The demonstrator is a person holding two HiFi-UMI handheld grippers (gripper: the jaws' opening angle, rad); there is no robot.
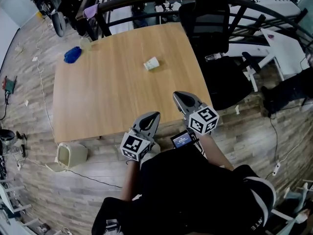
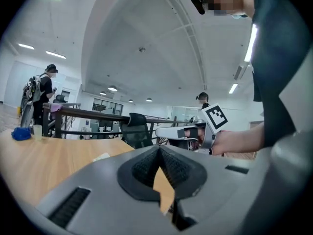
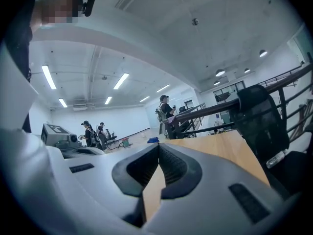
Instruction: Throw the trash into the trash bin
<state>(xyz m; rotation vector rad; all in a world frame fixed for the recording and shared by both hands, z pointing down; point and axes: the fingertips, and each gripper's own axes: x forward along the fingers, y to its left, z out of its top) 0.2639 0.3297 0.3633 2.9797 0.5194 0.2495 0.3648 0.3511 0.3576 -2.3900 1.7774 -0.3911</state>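
Two claws hover over the near edge of the tabletop (image 1: 98, 106), and neither has anything in it. The left claw (image 1: 154, 115) has its jaws pressed together on nothing, and the right claw (image 1: 178, 96) is closed and empty the same way (each claw's own view shows the ribbed pads meeting with only wood beyond them). So the job, as I judge it, has hardly begun.

The trash (image 1: 151, 63), a small crumpled white wad, lies out on the middle of the tabletop, toward the far side and well ahead of both claws. Nothing touches it. Left to do: open a claw, reach out, pinch the wad, carry it off the tabletop and let it go into the bin.

The trash bin (image 1: 71, 155) sits on the floor just off the tabletop's near-left corner. It is a pale beige thing and looks tipped or at least angled from here. I cannot see inside it, so whether it holds anything I cannot say.

At the far-left corner lies a blue crumpled lump (image 1: 72, 55) with a clear cup (image 1: 86, 43) just beside it. What the cup holds, if anything, is too small to tell.
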